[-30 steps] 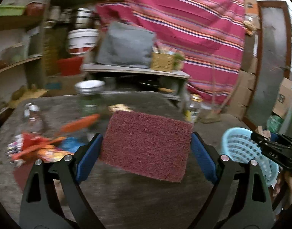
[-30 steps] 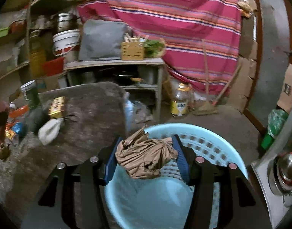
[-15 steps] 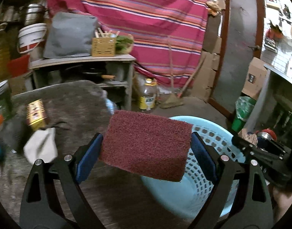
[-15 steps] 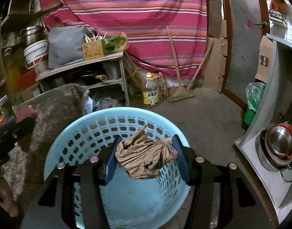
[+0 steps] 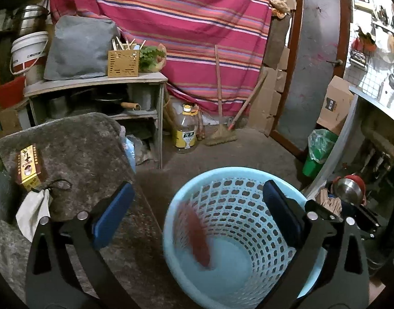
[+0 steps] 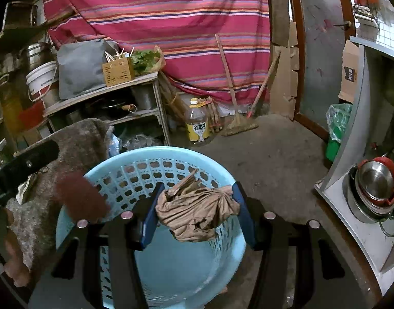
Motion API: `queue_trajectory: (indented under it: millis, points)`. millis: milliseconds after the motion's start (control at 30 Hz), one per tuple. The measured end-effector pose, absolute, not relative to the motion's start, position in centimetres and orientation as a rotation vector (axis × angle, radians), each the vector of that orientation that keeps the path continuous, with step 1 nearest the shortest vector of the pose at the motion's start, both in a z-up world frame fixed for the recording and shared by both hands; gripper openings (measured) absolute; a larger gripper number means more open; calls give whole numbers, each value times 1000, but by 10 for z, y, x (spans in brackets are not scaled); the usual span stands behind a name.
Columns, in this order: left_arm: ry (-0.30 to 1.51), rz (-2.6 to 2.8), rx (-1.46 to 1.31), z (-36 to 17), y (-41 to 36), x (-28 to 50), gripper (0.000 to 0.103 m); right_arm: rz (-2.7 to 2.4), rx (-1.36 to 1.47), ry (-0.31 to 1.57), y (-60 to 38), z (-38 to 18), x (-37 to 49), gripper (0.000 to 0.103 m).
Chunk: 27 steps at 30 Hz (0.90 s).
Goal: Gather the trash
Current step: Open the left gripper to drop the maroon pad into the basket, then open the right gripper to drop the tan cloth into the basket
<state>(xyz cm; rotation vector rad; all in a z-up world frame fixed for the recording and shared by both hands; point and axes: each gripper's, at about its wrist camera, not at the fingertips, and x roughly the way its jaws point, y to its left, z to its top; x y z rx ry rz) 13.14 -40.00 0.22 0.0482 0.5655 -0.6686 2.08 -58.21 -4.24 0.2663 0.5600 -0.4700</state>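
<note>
A light blue perforated basket (image 5: 238, 195) stands on the floor beside a grey-covered table (image 5: 76, 149). My left gripper (image 5: 199, 216) is open above its rim. A dark red scouring pad (image 5: 197, 237), blurred, is falling inside the basket; it also shows in the right wrist view (image 6: 81, 198) at the basket's left rim. My right gripper (image 6: 194, 206) is shut on a crumpled brown paper bag (image 6: 197, 211) and holds it over the basket (image 6: 171, 262). The right gripper shows in the left wrist view (image 5: 333, 211) at the basket's right edge.
On the table lie a yellow box (image 5: 28, 167) and a white cloth (image 5: 34, 211). A shelf unit (image 5: 99, 82), an oil bottle (image 5: 185, 128) and a broom (image 5: 221, 131) stand behind. A metal counter (image 6: 364, 154) with stacked bowls (image 6: 374, 182) is at the right.
My left gripper swung from the table to over the basket, opened and let go of the red pad, which now falls in. My right gripper still holds the paper bag over the basket.
</note>
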Motion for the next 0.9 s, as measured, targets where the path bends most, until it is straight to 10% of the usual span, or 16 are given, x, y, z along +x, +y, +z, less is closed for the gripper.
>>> queue_trajectory:
  millis: [567,700,900]
  points:
    - [516,-473,39,24,-272,128,98,-427,251,604,-542,-42,60,55]
    - [481,-415,56,33,-231,122,98,-457,245,619,-536,-45,67,83]
    - [464,-333,33,40,-158,125,98,-504,234,604,-518,-39,72,93]
